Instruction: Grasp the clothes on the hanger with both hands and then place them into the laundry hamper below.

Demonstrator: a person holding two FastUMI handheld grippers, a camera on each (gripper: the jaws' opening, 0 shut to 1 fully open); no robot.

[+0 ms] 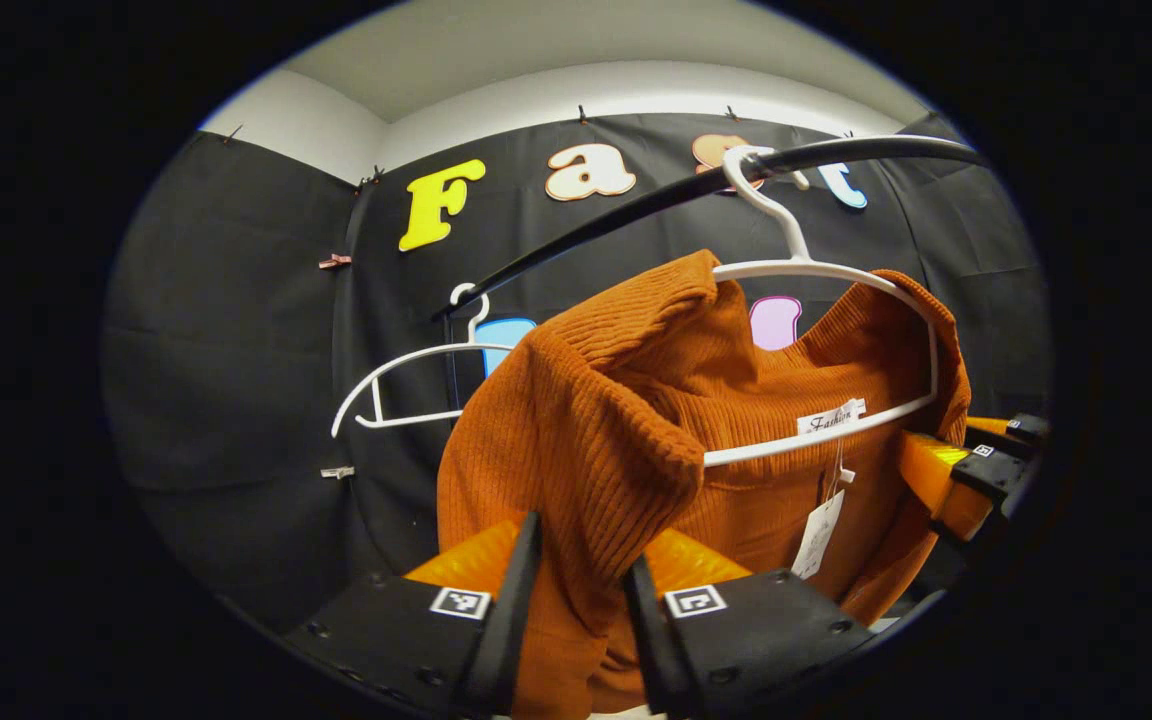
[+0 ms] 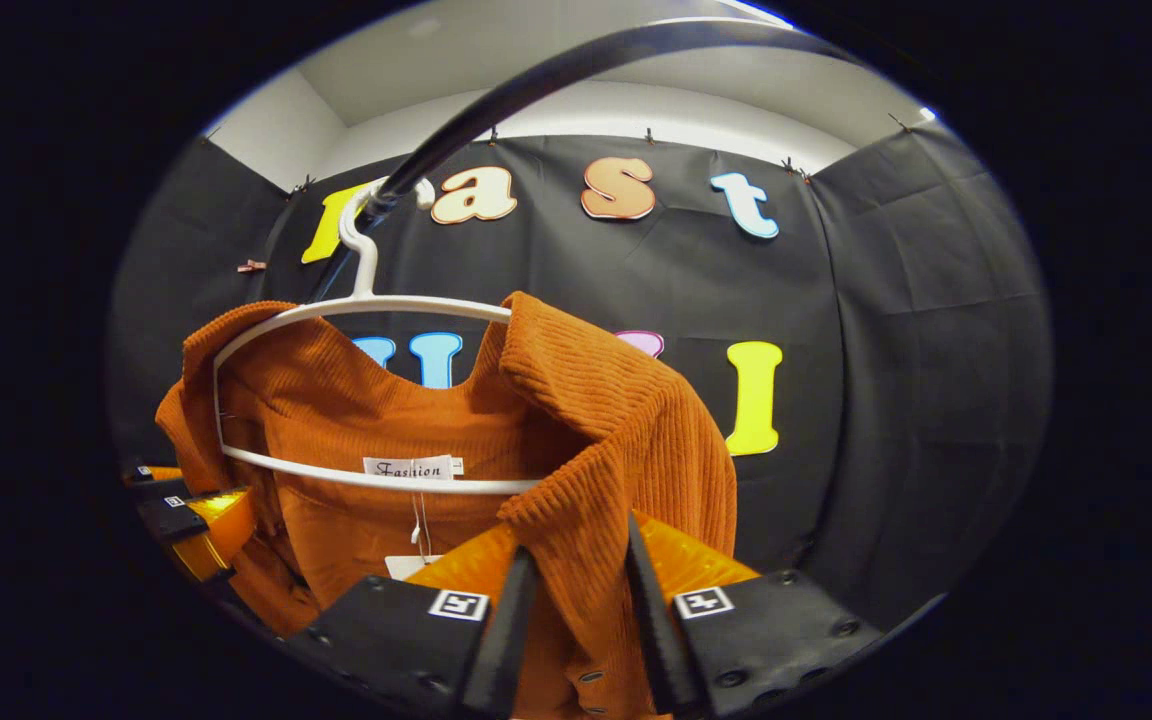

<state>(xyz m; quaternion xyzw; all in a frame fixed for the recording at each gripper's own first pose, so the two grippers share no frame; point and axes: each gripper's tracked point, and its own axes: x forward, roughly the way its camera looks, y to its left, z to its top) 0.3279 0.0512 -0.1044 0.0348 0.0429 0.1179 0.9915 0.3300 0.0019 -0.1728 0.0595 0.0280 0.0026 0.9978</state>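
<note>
Orange ribbed sweater [image 1: 636,420]: draped on a white hanger [image 1: 836,275], which hooks over a black rail [image 1: 636,205]. Left gripper [image 1: 581,600]: fingers pinch a fold of one shoulder of the sweater. Right gripper [image 2: 576,600]: fingers pinch a fold of the opposite shoulder. Second white hanger [image 1: 406,385]: bare, farther along the rail in the left gripper view. Paper tag [image 1: 821,530]: dangles inside the neckline.
</note>
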